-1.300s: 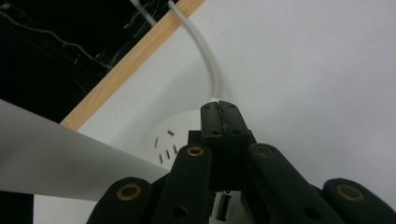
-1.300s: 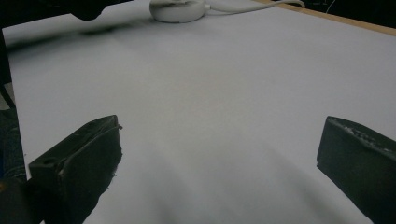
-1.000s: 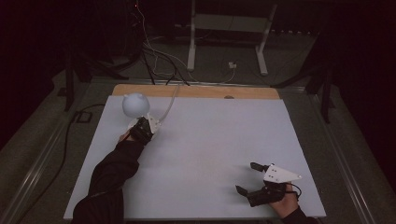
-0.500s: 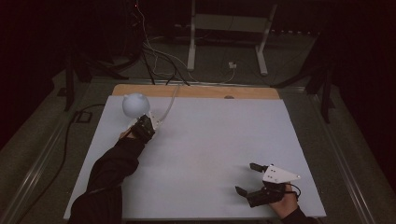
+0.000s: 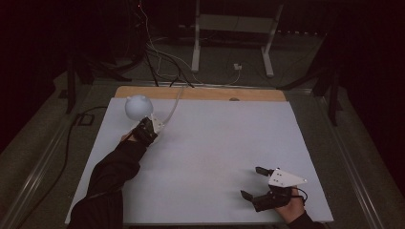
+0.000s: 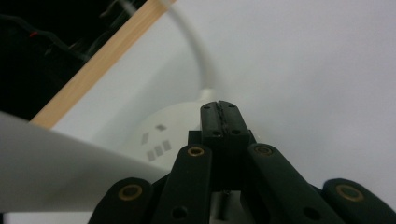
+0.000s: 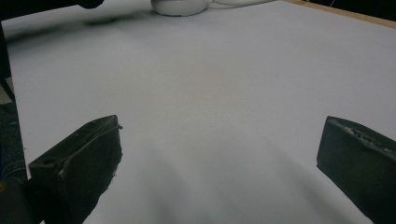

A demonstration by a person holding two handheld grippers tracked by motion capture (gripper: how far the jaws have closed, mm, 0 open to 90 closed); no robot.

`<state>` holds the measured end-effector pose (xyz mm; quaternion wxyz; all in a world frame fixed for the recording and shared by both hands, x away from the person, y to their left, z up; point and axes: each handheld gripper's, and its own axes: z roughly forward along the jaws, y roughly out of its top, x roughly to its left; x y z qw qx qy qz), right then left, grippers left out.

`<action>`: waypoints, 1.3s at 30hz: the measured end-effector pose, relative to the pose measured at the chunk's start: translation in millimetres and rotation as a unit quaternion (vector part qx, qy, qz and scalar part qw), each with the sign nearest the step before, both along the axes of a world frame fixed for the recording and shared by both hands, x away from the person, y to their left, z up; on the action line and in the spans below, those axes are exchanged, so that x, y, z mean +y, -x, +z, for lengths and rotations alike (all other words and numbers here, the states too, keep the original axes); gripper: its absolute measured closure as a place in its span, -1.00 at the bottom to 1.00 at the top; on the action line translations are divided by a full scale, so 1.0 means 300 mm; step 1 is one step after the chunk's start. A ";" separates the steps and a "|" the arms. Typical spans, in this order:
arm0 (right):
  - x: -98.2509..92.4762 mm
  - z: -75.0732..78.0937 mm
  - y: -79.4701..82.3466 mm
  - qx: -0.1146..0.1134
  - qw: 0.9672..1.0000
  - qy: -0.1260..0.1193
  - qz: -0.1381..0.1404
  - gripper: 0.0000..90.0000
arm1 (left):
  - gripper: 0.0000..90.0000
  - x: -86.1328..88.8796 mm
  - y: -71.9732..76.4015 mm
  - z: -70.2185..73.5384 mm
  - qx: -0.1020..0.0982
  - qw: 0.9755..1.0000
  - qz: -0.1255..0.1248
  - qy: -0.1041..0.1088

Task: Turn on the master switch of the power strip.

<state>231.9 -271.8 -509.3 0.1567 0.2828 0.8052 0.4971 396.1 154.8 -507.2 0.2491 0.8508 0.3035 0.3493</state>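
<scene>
**Two grippers on a white table**

Your left gripper (image 5: 149, 125) sits at the far-left corner of the table (image 5: 219, 143), jaws pressed together, beside a round white object (image 5: 138, 107) with a cord (image 5: 173, 106). Your right gripper (image 5: 253, 183) rests near the front right, jaws spread wide, holding nothing.

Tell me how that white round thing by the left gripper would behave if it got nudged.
The white rounded object looks smooth and domed, so it may slide on the white table cover rather than tip. Its attached cable would probably tug back. The left gripper, jaws closed, sits right beside it.
</scene>
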 end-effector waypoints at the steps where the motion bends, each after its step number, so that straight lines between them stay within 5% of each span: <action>1: -0.001 0.001 -0.001 0.000 1.000 -0.001 0.000 -1.00 | 1.00 0.000 0.006 0.008 -0.010 1.000 0.000 0.003; 4: -0.002 -0.001 -0.003 0.000 1.000 -0.001 -0.001 -1.00 | 1.00 0.002 0.025 0.064 -0.019 0.999 -0.011 0.050; 9: -0.001 0.002 -0.001 -0.002 1.000 -0.002 -0.001 -1.00 | 1.00 0.012 0.050 0.156 -0.002 0.993 -0.032 0.114; 11: -0.002 0.004 0.001 -0.003 1.000 -0.002 -0.001 -1.00 | 0.70 0.012 0.065 0.176 0.008 0.990 -0.038 0.133; 13: -0.004 0.006 0.001 -0.005 1.000 -0.004 -0.003 -1.00 | 0.70 0.015 0.077 0.191 0.021 0.988 -0.045 0.148; 16: -0.005 0.007 0.001 -0.007 1.000 -0.005 -0.003 -1.00 | 0.41 0.018 0.094 0.207 0.036 0.984 -0.053 0.166; 24: -0.005 0.009 0.002 -0.008 1.000 -0.006 -0.004 -1.00 | -0.60 0.026 0.129 0.244 0.091 0.975 -0.061 0.194; 27: -0.005 0.010 0.003 -0.009 1.000 -0.006 -0.004 -1.00 | -0.97 0.036 0.145 0.257 0.116 0.968 -0.078 0.211; 29: -0.004 0.010 0.003 -0.008 1.000 -0.005 -0.004 -1.00 | -0.99 0.042 0.160 0.264 0.124 0.964 -0.087 0.217; 31: -0.003 0.010 0.003 -0.009 1.000 -0.005 -0.004 -1.00 | -0.99 0.045 0.174 0.266 0.125 0.966 -0.093 0.208; 39: -0.002 0.012 0.002 -0.009 1.000 -0.008 -0.004 -1.00 | -0.99 0.078 0.237 0.241 0.141 0.961 -0.106 0.214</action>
